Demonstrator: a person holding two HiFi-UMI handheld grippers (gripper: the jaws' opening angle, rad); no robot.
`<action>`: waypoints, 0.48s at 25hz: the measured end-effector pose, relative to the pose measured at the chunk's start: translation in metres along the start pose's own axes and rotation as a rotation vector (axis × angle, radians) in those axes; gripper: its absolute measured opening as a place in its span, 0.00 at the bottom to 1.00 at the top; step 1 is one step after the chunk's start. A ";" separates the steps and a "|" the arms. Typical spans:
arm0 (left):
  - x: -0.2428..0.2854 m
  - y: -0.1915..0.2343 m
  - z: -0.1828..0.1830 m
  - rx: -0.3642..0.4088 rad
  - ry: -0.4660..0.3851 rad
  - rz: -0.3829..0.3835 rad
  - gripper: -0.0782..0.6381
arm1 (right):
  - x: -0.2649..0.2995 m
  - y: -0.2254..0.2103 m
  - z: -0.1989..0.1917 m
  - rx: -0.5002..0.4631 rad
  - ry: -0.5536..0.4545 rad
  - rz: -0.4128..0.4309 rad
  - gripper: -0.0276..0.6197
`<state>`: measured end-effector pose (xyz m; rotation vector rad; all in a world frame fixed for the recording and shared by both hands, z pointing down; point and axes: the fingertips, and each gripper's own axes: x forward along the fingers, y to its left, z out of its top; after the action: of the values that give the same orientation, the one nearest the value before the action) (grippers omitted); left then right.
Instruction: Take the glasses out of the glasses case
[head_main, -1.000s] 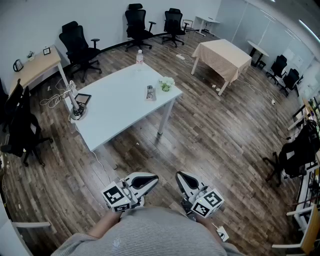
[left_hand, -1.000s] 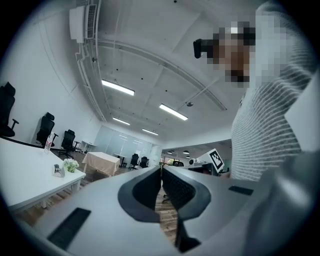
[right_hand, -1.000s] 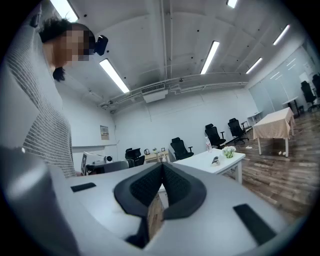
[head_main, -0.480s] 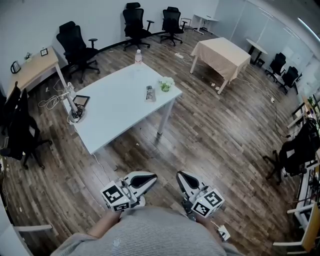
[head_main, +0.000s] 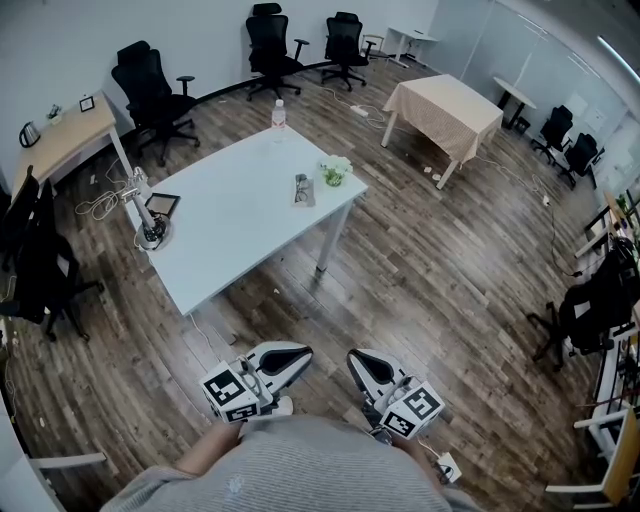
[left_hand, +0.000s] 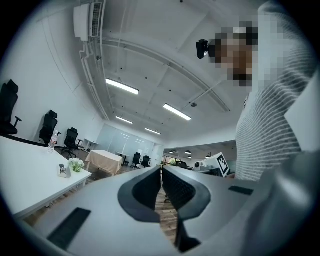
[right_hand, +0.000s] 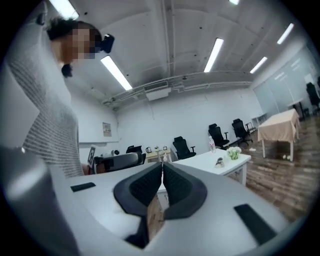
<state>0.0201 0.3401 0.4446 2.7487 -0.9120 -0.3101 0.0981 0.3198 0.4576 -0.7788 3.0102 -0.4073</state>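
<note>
The glasses case (head_main: 301, 189) with dark glasses on it lies on the white table (head_main: 230, 215) near its right end, far ahead of me; it shows small in the left gripper view (left_hand: 63, 171) and the right gripper view (right_hand: 219, 162). Both grippers are held low against my body, well short of the table. My left gripper (head_main: 299, 353) is shut and empty, jaws together (left_hand: 161, 169). My right gripper (head_main: 355, 357) is likewise shut with nothing between its jaws (right_hand: 162, 165).
On the table stand a small flower pot (head_main: 335, 170), a water bottle (head_main: 279, 117), a tablet (head_main: 163, 203) and a desk-lamp stand (head_main: 150, 222). Office chairs (head_main: 155, 95) ring the far side. A cloth-covered table (head_main: 447, 112) stands at the right. Wooden floor lies between me and the table.
The view has shifted very slightly; both grippers stay shut and close to my body, the right one drifting a little lower-left.
</note>
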 end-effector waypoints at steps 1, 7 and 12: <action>-0.002 0.005 0.002 0.000 -0.004 0.000 0.13 | 0.005 0.005 0.000 -0.034 0.007 0.016 0.07; -0.015 0.032 0.016 -0.006 -0.027 -0.031 0.13 | 0.034 0.012 0.015 -0.180 -0.011 -0.015 0.07; -0.018 0.047 0.011 -0.002 0.013 -0.082 0.13 | 0.050 0.012 0.021 -0.337 0.017 -0.048 0.07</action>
<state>-0.0231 0.3122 0.4496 2.7883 -0.7966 -0.3064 0.0504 0.3008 0.4377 -0.8673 3.1218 0.1000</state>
